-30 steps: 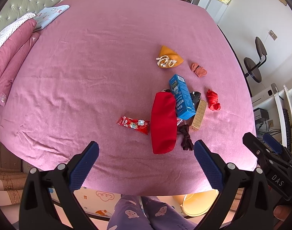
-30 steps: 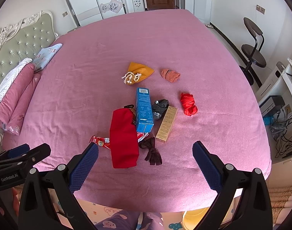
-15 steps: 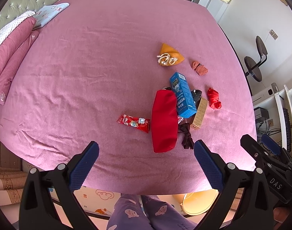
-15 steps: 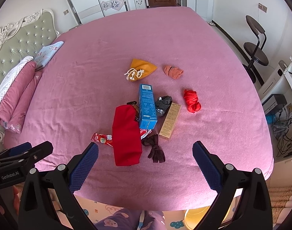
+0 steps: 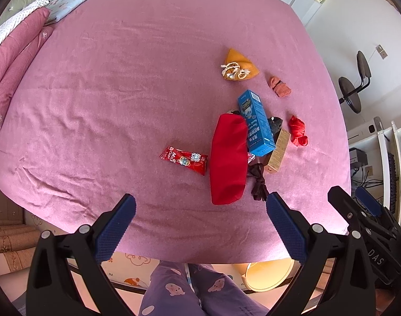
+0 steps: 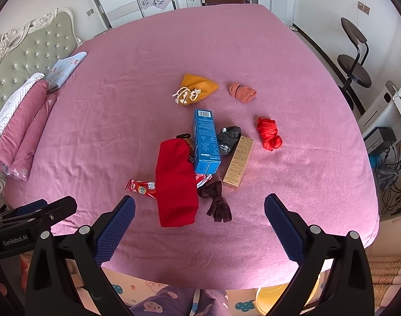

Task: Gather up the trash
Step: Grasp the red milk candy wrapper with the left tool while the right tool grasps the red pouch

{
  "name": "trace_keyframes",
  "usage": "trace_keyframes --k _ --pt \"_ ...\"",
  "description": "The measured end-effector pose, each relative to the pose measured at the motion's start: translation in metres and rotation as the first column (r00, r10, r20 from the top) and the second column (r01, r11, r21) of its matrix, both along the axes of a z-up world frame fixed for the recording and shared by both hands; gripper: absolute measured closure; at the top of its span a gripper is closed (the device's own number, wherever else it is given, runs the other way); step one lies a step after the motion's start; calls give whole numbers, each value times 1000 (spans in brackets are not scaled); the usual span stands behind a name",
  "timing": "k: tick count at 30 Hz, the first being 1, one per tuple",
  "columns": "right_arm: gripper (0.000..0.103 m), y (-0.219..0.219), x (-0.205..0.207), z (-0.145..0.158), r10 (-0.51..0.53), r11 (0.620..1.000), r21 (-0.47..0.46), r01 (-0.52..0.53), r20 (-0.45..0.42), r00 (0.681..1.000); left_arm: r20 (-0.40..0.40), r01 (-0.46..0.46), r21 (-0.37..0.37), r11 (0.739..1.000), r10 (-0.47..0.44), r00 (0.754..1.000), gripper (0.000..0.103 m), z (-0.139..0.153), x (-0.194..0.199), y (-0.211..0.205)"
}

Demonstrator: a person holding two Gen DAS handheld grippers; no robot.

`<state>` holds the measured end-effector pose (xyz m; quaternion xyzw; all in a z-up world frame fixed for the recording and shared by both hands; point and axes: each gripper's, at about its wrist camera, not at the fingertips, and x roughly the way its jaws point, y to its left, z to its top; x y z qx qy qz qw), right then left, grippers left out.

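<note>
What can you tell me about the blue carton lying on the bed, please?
The blue carton is a long rectangular box, apparently printed cardboard, with a barcode at its far end and a cartoon picture on the face seen from the left wrist view. It looks closed and undented, and lies flat on the pink bedspread, its near end resting against the red pouch. Neither tool touches it.

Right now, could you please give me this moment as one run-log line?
left gripper: open, empty | right gripper: open, empty | candy wrapper, blue carton: on bed, uncollected
</note>
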<state>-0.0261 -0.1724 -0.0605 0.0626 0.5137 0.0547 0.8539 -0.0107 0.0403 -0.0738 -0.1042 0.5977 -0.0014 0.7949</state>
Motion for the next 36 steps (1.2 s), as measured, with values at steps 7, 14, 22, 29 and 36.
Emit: trace_keyframes --k 7,14,22,29,36 --pt "9 9 12 -26 11 1000 -10 -11 -38 999 -76 -52 -25 998 50 996 4 -37 15 15" --pt "9 21 27 -63 35 999 4 -35 -64 997 -202 -161 -102 982 138 970 4 -104 37 33" --pt "9 36 42 -109 62 998 10 -61 -105 993 -359 -425 -217 879 333 872 4 -186 52 52" --pt "9 48 53 -138 83 997 22 -81 -145 986 -424 -556 -189 809 443 790 4 -239 71 57" --pt "9 53 57 -159 77 996 52 -68 -182 980 -487 -624 -160 765 489 724 7 -275 91 58"
